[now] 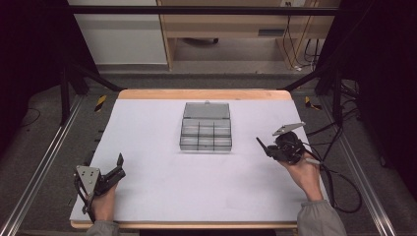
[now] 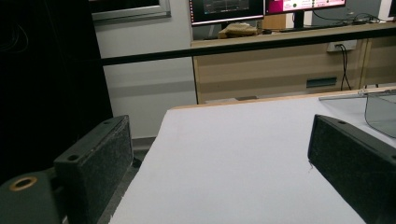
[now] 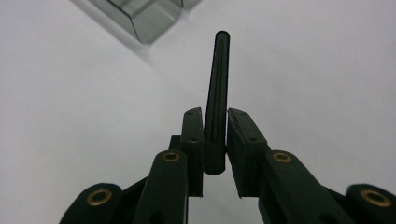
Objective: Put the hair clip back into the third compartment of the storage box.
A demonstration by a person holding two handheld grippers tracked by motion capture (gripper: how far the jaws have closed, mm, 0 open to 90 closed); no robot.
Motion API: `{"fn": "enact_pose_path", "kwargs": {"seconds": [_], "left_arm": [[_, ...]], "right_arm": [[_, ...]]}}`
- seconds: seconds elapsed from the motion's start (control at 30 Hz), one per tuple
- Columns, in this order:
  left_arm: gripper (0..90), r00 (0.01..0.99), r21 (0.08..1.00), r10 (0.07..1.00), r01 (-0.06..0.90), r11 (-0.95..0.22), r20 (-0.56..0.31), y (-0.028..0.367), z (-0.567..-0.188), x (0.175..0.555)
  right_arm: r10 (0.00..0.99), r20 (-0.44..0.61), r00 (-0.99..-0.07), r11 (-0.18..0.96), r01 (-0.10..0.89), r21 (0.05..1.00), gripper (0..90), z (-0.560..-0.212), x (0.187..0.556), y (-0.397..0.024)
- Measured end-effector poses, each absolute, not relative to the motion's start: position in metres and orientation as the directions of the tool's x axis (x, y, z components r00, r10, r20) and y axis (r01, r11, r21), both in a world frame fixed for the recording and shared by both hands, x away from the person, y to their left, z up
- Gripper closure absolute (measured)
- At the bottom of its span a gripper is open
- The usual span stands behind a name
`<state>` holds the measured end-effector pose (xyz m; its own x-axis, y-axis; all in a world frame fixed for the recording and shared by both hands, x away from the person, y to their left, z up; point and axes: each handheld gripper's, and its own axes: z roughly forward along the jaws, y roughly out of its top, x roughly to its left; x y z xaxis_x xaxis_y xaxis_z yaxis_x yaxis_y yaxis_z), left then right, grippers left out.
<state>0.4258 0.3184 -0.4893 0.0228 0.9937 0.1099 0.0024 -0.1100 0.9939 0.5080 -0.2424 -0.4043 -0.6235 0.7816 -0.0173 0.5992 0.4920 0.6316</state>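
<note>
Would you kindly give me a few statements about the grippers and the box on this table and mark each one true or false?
1. The right gripper is shut on a slim black tool. True.
2. The left gripper holds a screwdriver. False: its jaws stand wide apart with nothing between them.
3. The clear box sits near the middle of the table, lid open. True.
4. The black tool rests inside the box. False: it is clamped in the right gripper, to the right of the box and apart from it.
5. The left gripper touches the box. False: it is at the table's near left corner, well away from the box.
</note>
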Motion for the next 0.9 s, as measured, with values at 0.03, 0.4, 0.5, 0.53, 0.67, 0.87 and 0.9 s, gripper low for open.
{"fn": "enact_pose_path", "kwargs": {"seconds": [0.03,0.4,0.5,0.53,0.67,0.87,0.9], "left_arm": [[6.4,0.023,0.994,0.994,0.003,-0.11,0.11,0.318,-0.489,0.426],[6.4,0.023,0.994,0.994,0.003,-0.111,0.111,0.318,-0.489,0.426],[6.4,0.023,0.994,0.994,0.003,-0.111,0.111,0.318,-0.489,0.426],[6.4,0.023,0.994,0.994,0.003,-0.111,0.111,0.318,-0.489,0.426],[6.4,0.023,0.993,0.993,0.004,-0.114,0.114,0.318,-0.489,0.426],[6.5,0.023,0.994,0.993,0.004,-0.113,0.113,0.318,-0.489,0.426],[6.4,0.023,0.994,0.993,0.004,-0.113,0.113,0.318,-0.489,0.426]], "right_arm": [[0.782,-0.017,-0.623,0.492,0.599,0.632,77.2,-0.404,0.508,-0.242],[0.759,0.014,-0.651,0.392,0.474,0.789,77.4,-0.4,0.508,-0.237],[0.754,0.006,-0.657,0.384,0.449,0.806,77.4,-0.398,0.509,-0.235],[0.75,0.001,-0.662,0.383,0.435,0.815,77.5,-0.397,0.51,-0.233],[0.737,-0.016,-0.676,0.395,0.411,0.822,77.5,-0.393,0.513,-0.225],[0.716,-0.033,-0.697,0.413,0.385,0.825,77.5,-0.388,0.52,-0.21],[0.716,-0.033,-0.697,0.413,0.385,0.825,77.5,-0.388,0.52,-0.21]]}}
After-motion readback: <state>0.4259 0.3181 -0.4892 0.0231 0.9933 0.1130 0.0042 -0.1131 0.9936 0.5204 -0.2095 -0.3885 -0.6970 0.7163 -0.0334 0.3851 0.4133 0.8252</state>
